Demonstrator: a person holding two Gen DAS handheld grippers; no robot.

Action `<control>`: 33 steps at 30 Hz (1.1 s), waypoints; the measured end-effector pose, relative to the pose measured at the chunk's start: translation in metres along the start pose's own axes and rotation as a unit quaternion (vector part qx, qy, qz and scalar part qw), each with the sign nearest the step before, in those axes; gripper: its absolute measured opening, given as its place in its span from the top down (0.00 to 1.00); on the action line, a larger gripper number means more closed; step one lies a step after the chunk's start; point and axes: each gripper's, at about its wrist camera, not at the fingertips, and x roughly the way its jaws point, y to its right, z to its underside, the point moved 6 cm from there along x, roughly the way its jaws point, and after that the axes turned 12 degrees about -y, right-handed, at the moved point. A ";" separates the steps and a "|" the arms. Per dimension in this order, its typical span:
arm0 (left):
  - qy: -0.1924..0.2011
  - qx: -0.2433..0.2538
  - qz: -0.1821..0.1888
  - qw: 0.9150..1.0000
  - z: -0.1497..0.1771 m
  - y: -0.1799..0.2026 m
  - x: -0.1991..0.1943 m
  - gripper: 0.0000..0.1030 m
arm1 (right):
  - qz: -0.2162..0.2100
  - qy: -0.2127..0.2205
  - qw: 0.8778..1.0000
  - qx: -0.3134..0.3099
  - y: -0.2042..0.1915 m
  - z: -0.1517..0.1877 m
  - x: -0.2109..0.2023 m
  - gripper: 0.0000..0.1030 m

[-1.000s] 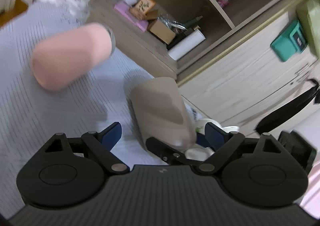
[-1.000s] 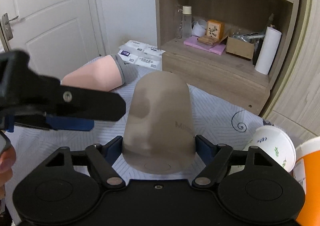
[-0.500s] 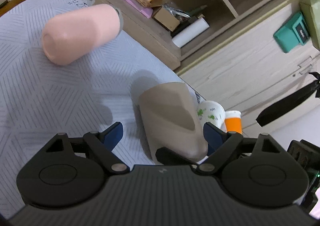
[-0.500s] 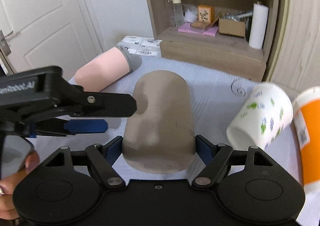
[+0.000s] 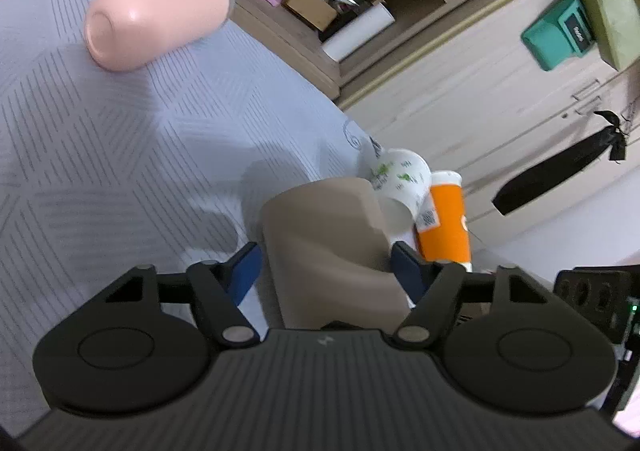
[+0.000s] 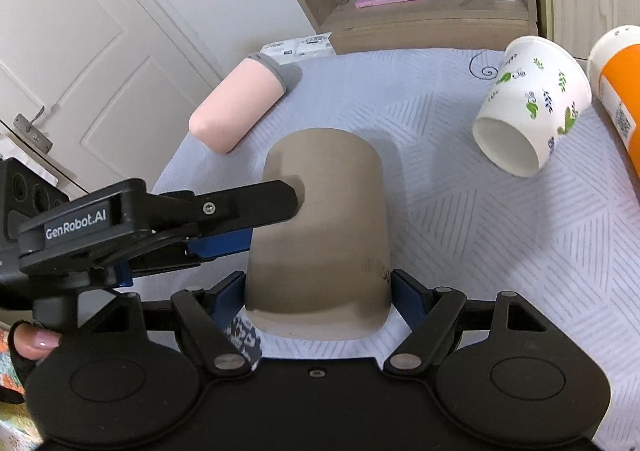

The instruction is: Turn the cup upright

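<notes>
Since before: we brought our left tongs [image 6: 256, 219] in from the side, and now their fingers sit on each side of the brown cup [image 6: 320, 227]; the white leaf cup [image 6: 528, 107] and the orange cup [image 6: 620, 91] show more in our right view now.
Where the cup is: the brown cup sits on the grey cloth [image 6: 480, 219], near the front edge, right between both pairs of tongs.
Which way it lies: we think its closed bottom points away from our right tongs [image 6: 318, 291] and its open mouth points back at us, so it is not standing right way up yet.
Right tongs: the blue pads touch the cup's two sides near the mouth, so we are holding it.
Left tongs: in the left view [image 5: 326, 267] the pads look tight on the cup too, but we cannot tell for sure.
Nearer hand: both are on it; the right one has the mouth end.
Next move, we guess: turn the cup over.
Other things: a pink cup [image 6: 236, 107] lies on its side, well apart.
</notes>
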 end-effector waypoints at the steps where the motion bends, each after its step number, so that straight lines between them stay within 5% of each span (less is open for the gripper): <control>1: -0.006 0.000 0.006 1.000 0.003 0.000 -0.001 0.38 | -0.002 -0.003 1.000 0.002 -0.001 0.004 0.001 0.21; 13: -0.029 0.016 0.012 0.999 0.011 0.000 -0.005 0.37 | -0.021 -0.044 0.999 -0.002 -0.007 0.009 0.004 0.17; 21: -0.059 0.010 0.016 0.998 0.004 -0.006 0.005 0.25 | -0.008 -0.052 0.998 -0.024 -0.005 -0.004 0.006 0.12; 33: -0.041 0.076 0.015 0.996 0.018 0.012 0.001 0.31 | 0.004 -0.018 0.999 -0.047 -0.012 0.010 0.000 0.18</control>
